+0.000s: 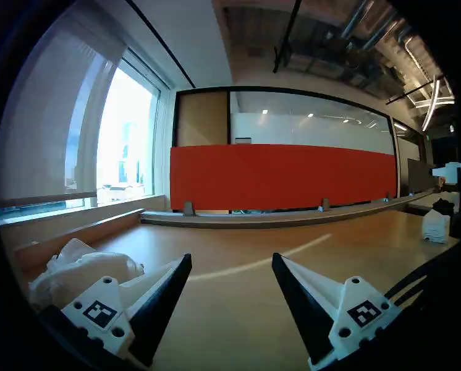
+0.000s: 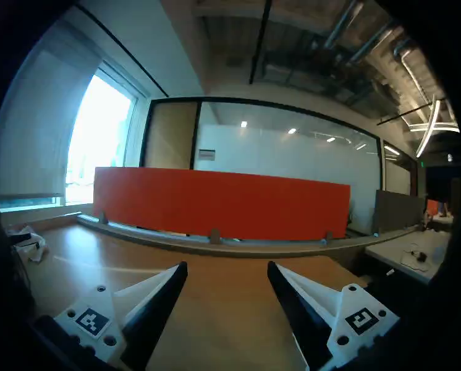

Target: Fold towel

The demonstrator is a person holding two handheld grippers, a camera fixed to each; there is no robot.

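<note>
A crumpled white towel (image 1: 85, 270) lies on the wooden table (image 1: 243, 290) at the left, just beyond my left gripper's left finger. My left gripper (image 1: 232, 258) stands open over the bare tabletop with nothing between its fingers. In the right gripper view a small part of the white towel (image 2: 29, 242) shows at the far left edge of the table (image 2: 224, 303). My right gripper (image 2: 226, 266) is open too, low over the wood, holding nothing.
An orange divider panel (image 1: 280, 176) runs along the table's far edge, also seen as the orange panel (image 2: 221, 203). A white crumpled object (image 1: 435, 225) sits at the table's right end. A window (image 1: 122, 145) is at the left. A white desk (image 2: 410, 250) stands to the right.
</note>
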